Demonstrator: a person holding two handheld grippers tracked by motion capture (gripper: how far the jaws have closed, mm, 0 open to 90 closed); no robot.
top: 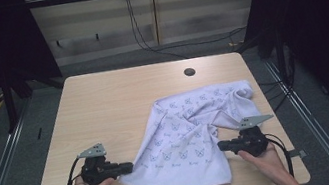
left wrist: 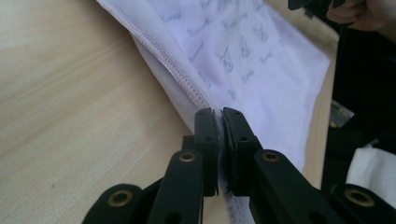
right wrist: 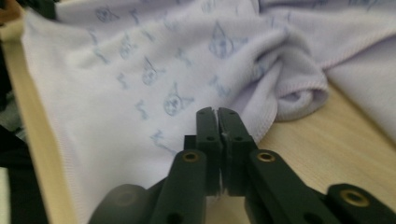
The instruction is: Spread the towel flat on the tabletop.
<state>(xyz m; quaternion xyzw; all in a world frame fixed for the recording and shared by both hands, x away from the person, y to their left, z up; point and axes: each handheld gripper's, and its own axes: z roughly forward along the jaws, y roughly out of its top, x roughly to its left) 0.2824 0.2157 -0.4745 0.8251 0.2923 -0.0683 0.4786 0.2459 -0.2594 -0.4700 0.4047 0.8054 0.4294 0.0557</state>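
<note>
Pale wood table (top: pixel 104 107) lies bare across its far and left parts, with a dark round hole (top: pixel 189 72) near the far edge. A white printed towel (top: pixel 188 139) sprawls over the near right quarter, its hem close to the near rim. The left gripper (top: pixel 128 168) pinches the towel's stitched left edge, jaws closed on it. The right gripper (top: pixel 222 145) has its jaws clamped on the cloth's right edge.

The left and far stretches of the bench (top: pixel 103 102) lie bare and passable. A rumpled white towel (top: pixel 190 139) covers its right and near middle; a round cable hole (top: pixel 189 72) sits beyond it.
</note>
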